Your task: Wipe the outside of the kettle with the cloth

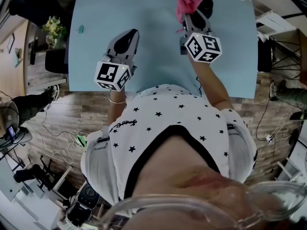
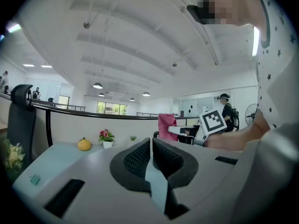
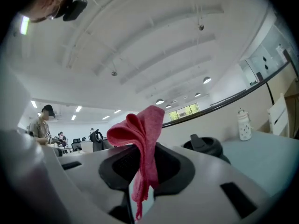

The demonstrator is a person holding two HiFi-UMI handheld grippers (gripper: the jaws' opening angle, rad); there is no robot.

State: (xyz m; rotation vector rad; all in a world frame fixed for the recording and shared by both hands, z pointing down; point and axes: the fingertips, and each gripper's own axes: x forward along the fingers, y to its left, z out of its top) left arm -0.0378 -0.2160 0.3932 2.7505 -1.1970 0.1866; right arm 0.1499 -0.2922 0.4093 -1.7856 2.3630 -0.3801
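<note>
- Pink cloth (image 3: 140, 129) is pinched between the jaws of the right gripper (image 1: 190, 16); a bunched fold stands above the jaw tips and a loose tail hangs down between them.
- Black kettle (image 3: 209, 147) stands on the table (image 1: 158, 42) just beyond the right gripper. In the right gripper view it sits to the right of the jaws, with its lid and top showing over the gripper body.
- From the head view the cloth covers part of the kettle, and whether the two touch cannot be told.
- Left gripper (image 2: 151, 141) is held over the near part of the table, well apart from the kettle. Its jaws are drawn together to a very narrow slit with nothing between them.
- Pale blue covers the tabletop, and both grippers are held out over it by the person's arms.
- White bottle (image 3: 244, 125) with dark spots stands at the far right of the table, beyond the kettle.
- Orange fruit (image 2: 84, 144) and a small flower pot (image 2: 106, 137) sit side by side near the far edge, seen in the left gripper view.
</note>
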